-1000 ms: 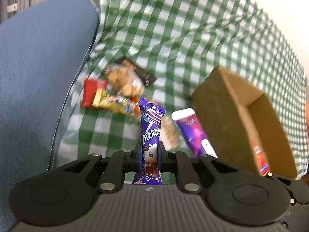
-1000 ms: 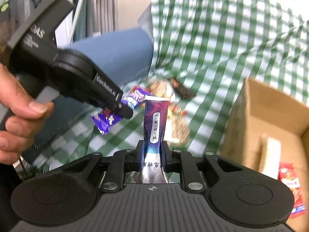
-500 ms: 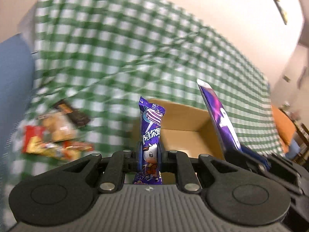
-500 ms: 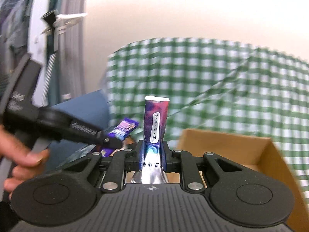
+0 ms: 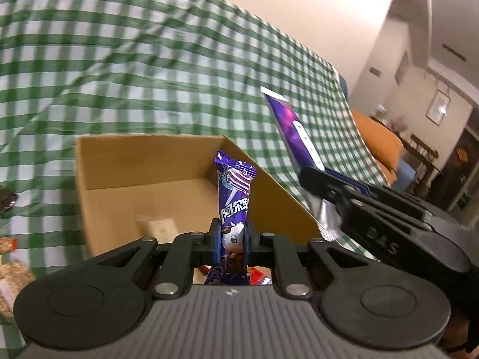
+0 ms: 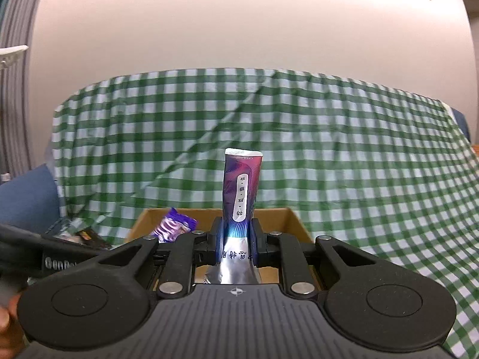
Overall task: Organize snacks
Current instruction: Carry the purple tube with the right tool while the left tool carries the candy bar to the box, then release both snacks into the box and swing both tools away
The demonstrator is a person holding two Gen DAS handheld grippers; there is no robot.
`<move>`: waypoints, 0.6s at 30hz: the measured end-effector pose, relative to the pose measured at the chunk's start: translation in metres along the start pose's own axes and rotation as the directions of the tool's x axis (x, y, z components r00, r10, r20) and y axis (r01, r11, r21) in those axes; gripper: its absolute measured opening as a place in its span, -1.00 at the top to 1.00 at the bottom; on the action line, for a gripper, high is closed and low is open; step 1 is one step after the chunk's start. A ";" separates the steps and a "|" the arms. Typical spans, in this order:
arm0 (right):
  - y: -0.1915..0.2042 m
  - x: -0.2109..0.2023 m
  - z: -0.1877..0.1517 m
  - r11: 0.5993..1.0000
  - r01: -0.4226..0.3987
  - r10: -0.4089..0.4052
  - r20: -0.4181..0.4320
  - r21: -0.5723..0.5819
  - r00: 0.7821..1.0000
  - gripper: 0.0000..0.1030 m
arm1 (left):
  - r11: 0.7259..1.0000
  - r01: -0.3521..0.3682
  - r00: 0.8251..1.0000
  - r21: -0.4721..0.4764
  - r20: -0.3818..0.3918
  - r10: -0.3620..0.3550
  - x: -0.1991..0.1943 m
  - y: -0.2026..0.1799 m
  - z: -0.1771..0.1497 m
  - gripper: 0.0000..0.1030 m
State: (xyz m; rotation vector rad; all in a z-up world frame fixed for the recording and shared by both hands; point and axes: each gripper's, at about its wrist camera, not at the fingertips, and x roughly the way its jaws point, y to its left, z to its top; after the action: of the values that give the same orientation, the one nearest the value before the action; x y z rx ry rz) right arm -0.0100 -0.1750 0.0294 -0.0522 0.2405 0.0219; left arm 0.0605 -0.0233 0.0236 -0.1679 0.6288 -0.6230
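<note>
My left gripper (image 5: 233, 236) is shut on a purple candy packet (image 5: 235, 197) and holds it upright over the open cardboard box (image 5: 119, 161). My right gripper (image 6: 238, 239) is shut on a purple-and-silver snack pouch (image 6: 242, 191) and holds it upright above the same box (image 6: 292, 220). The pouch (image 5: 295, 131) and the right gripper also show at the right of the left wrist view. The candy packet (image 6: 175, 227) and the left gripper show at the left of the right wrist view. A pale snack (image 5: 160, 227) lies inside the box.
The box stands on a green-and-white checked cloth (image 5: 149, 74). Loose snacks lie on the cloth to the left of the box (image 5: 9, 203), with a dark packet (image 6: 89, 236) among them. A blue cushion (image 6: 27, 191) is at the far left.
Both grippers have swung from the snack pile on the left to over the box, each still holding its snack. The views have tilted up toward the wall.
</note>
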 end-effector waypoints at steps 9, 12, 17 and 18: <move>0.001 -0.007 -0.009 0.998 0.067 -0.067 -0.004 -0.015 0.998 0.64 | 1.000 0.023 1.000 -0.006 -0.019 -0.023 0.011 0.002 -0.001 0.67; 0.005 -0.003 -0.010 0.996 0.082 -0.083 -0.034 -0.024 0.996 0.58 | 1.000 0.020 0.999 -0.023 -0.028 -0.021 0.007 0.007 0.000 0.32; 0.006 0.000 -0.010 0.988 0.154 -0.153 -0.039 0.030 0.987 -0.08 | 0.998 -0.009 1.000 -0.069 0.023 0.010 -0.011 0.027 0.005 -0.19; 0.007 0.000 -0.010 0.986 0.160 -0.158 -0.041 0.041 0.987 -0.12 | 0.997 -0.020 0.999 -0.072 0.035 0.023 -0.016 0.032 0.006 -0.22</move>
State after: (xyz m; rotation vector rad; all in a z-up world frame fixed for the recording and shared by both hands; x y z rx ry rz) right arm -0.0123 -0.1685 0.0193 -0.0280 0.2742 -0.1435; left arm 0.0694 0.0115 0.0258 -0.2384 0.6177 -0.5757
